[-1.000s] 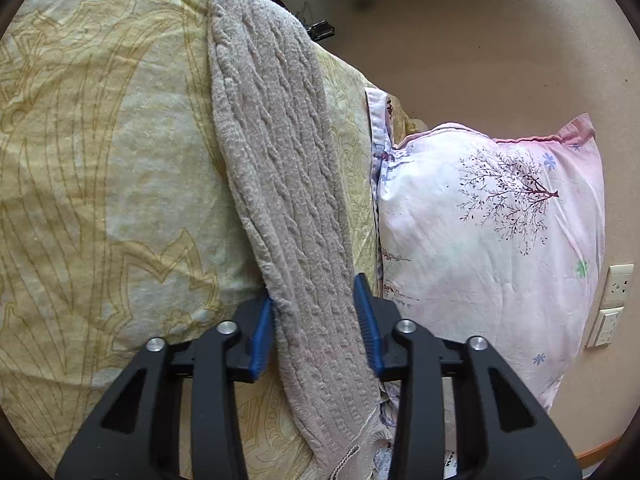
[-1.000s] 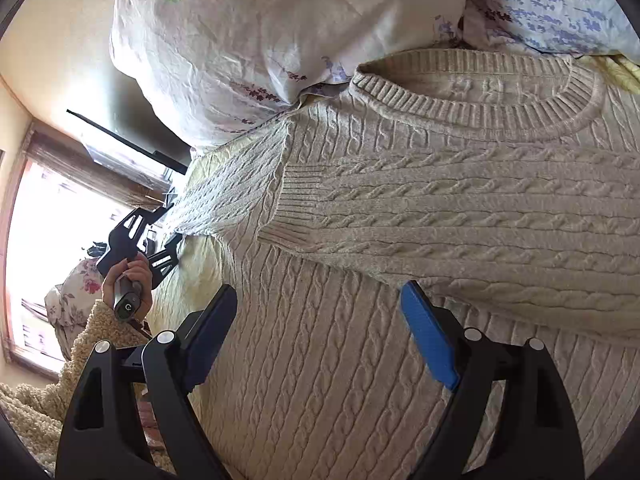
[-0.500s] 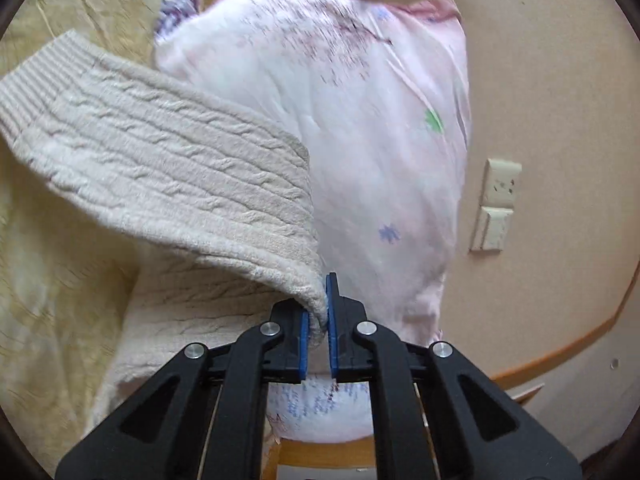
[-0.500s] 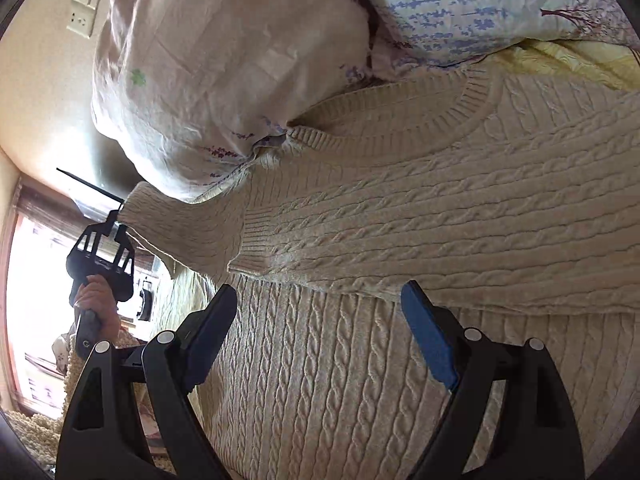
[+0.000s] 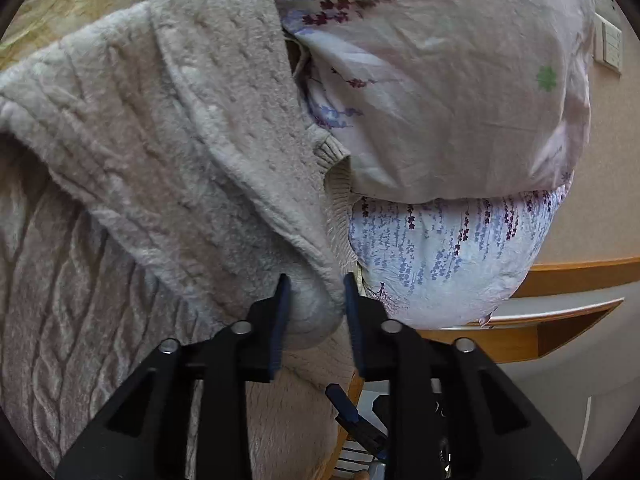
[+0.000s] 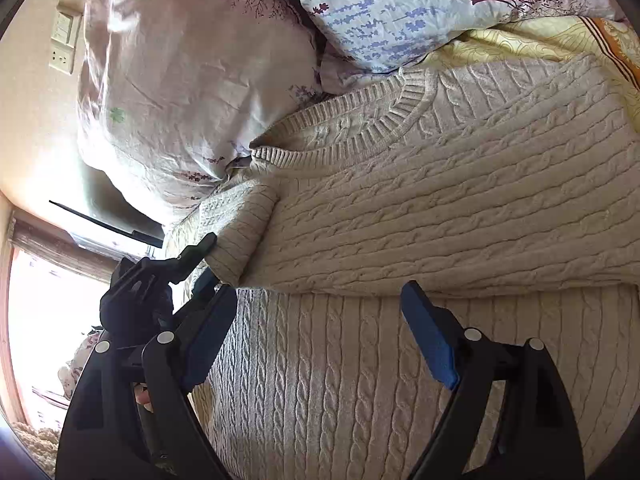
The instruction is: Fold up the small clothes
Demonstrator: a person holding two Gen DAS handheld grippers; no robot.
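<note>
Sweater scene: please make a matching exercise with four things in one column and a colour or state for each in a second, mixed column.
Things:
1. sweater
2. left gripper
3. right gripper
4. bed sheet

States:
A. jaws wide open, nothing between them, above the knit
B. yellow, patterned
C. cream cable knit, sleeve folded across the body
D. jaws partly open, with the sleeve fold between them

Pairs: 1-C, 2-D, 3-A, 4-B

Sweater [image 6: 460, 200] flat on bedspread [image 6: 520, 40], collar against two stacked pillows [image 6: 180, 80], sleeve apparently folded across body.
</note>
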